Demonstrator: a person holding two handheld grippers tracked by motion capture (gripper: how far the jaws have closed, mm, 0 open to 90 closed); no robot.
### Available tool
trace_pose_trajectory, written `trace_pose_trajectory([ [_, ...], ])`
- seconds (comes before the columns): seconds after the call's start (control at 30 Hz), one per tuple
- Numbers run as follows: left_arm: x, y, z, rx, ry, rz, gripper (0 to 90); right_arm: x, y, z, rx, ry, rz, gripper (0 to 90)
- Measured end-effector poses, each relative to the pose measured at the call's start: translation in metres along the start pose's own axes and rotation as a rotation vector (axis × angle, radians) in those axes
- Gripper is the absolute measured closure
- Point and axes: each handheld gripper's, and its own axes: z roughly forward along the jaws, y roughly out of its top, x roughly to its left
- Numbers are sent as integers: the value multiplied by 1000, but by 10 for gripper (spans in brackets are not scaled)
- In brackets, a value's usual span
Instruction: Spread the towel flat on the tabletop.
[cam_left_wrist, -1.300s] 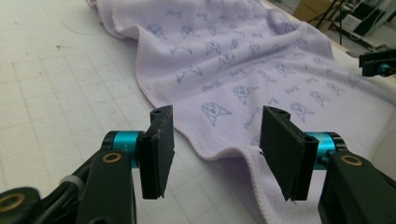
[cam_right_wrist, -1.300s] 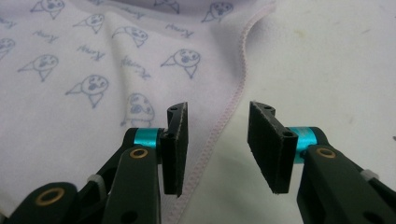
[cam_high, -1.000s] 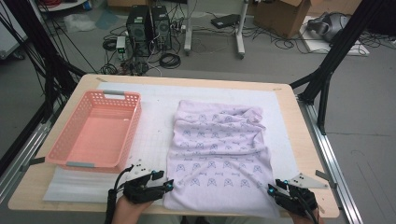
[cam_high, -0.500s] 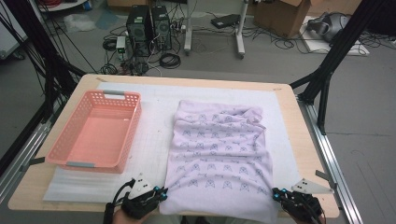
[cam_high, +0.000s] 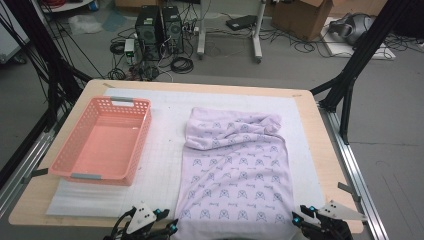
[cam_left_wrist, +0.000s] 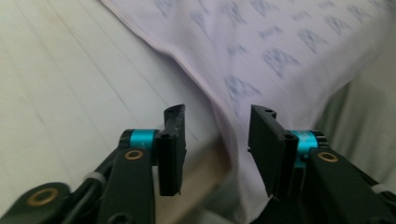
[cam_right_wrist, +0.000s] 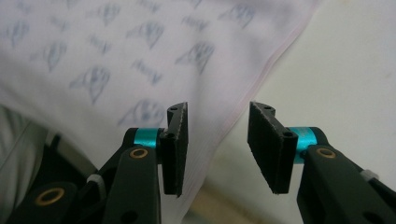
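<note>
Left jaws: I have the left gripper (cam_left_wrist: 215, 135) standing apart, with the near left hem of the towel (cam_left_wrist: 261, 56) running up between the pads, nothing pinched yet.
Right jaws: the right gripper (cam_right_wrist: 217, 135) is likewise apart, straddling the pink-stitched right hem of the towel (cam_right_wrist: 140, 60).
Towel: in the high view the towel (cam_high: 235, 170) lies lengthwise on the white mat (cam_high: 160, 150), its far end bunched, its near end draped over the table edge (both corners hang off).
Grip advice: I'd push each gripper slightly deeper so the hem sits well inside the pads, then close both at once.
Lift advice: I judge an even, level raise will keep the cloth from skewing.
Beside: the pink basket (cam_high: 75, 165) sits left of the towel, well apart from it.
</note>
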Motion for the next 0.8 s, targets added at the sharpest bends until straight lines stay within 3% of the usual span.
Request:
trace_pose_trajectory([
  [0.13,20,18,15,-21,21,-41,506,-9,13,7,-43,-33,30,568],
  [0.33,40,42,52,-12,0,-118,482,-20,29,37,-15,-48,42,504],
  [0.4,39,47,66,27,-17,-109,481,-22,32,45,-2,-48,47,512],
  [0.47,36,51,70,40,-23,-91,495,-22,34,54,41,-73,20,543],
  [0.5,32,52,72,47,-1,-62,491,-22,34,54,29,-75,15,575],
  [0.57,22,50,72,50,88,42,613,-21,32,53,20,-76,18,679],
  [0.6,23,49,71,49,49,37,737,-21,31,53,13,-58,17,800],
  [0.63,22,48,70,50,38,21,859,-20,30,52,12,-32,15,842],
  [0.7,20,46,65,59,39,34,870,-16,29,50,22,-26,7,856],
  [0.8,21,35,47,61,32,22,871,-14,26,44,27,-7,11,857],
])
